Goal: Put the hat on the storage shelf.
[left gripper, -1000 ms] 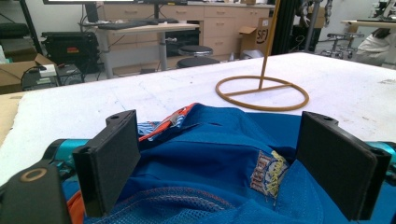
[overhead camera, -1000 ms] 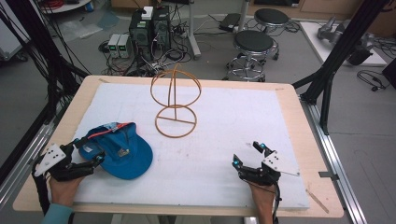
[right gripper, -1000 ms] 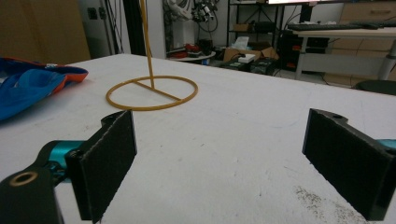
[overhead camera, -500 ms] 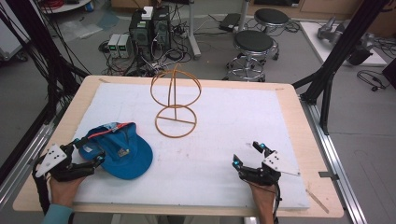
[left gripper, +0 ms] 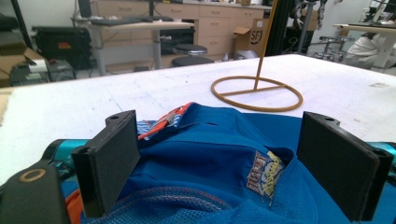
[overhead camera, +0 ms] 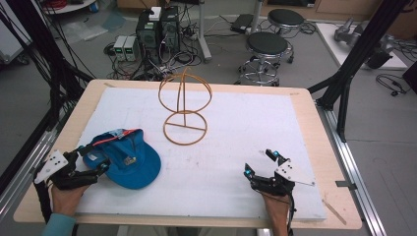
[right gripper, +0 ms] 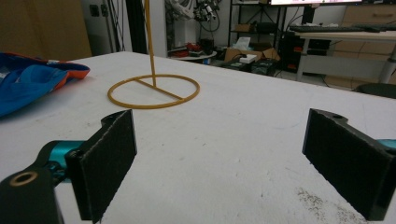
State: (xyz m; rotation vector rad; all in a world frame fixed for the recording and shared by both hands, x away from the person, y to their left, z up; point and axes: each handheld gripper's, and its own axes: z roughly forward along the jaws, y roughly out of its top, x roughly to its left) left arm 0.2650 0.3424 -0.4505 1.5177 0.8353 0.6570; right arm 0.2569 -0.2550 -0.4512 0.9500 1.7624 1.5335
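A blue cap (overhead camera: 127, 158) with an orange trim lies upside down on the white table cover at the front left. My left gripper (overhead camera: 93, 158) is open at the cap's left edge, and in the left gripper view the cap (left gripper: 224, 158) lies between the two spread jaws with its sewn label facing up. A yellow wire hat stand (overhead camera: 184, 105), a ring base with an upright looped top, stands in the middle. My right gripper (overhead camera: 260, 161) is open over bare cover at the front right, with the stand's ring base (right gripper: 153, 91) ahead of it.
The white cover (overhead camera: 236, 132) lies on a wooden table (overhead camera: 322, 142). Black frame posts (overhead camera: 359, 54) rise at the right and left. Stools (overhead camera: 265, 49), computer boxes and cables crowd the floor beyond the far edge.
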